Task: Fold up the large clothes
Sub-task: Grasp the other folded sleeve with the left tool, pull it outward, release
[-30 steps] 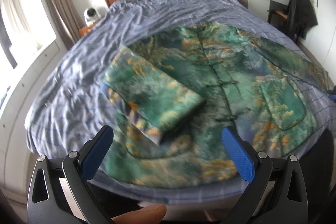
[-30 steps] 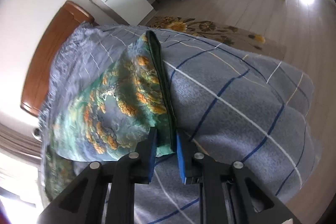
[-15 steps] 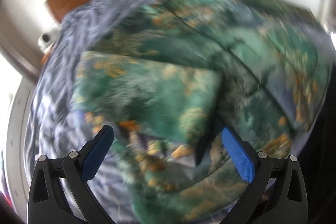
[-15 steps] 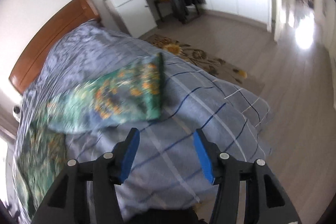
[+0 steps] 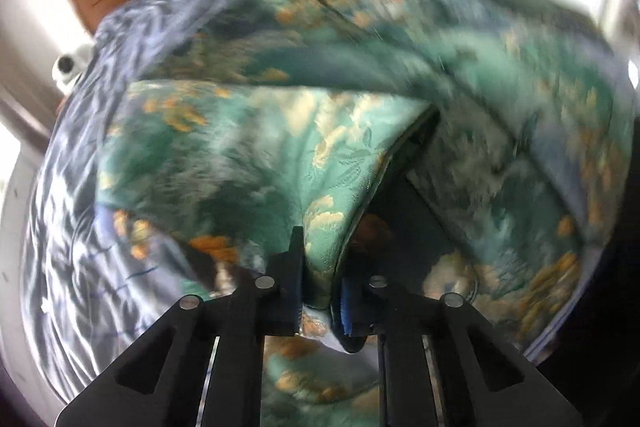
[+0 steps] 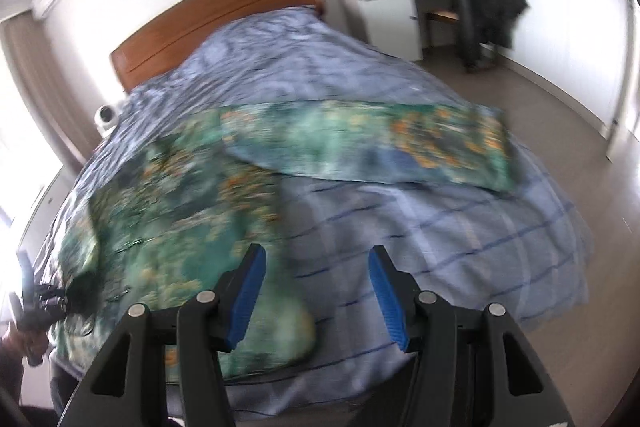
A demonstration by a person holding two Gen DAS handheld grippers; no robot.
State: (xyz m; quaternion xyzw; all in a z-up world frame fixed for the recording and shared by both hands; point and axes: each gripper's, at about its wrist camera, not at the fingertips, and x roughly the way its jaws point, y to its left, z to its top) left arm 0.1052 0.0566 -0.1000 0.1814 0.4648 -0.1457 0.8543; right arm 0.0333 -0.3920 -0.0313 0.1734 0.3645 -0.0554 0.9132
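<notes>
1. The left gripper [image 5: 320, 291] points steeply down, and its fingers [image 5: 290, 279] are closed tight on a fold of green cloth [image 5: 324, 227].
2. The right gripper [image 6: 316, 291] is tilted down; its blue fingers [image 6: 246, 293] stand apart and hold nothing.

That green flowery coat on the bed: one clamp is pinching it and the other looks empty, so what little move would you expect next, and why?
Probably the left gripper lifts the sleeve it is pinching and carries it across the coat. Its jaws have just closed on that cloth. The right gripper is open with nothing between its jaws, and the other sleeve lies stretched out over the bedspread, unfolded.
</notes>
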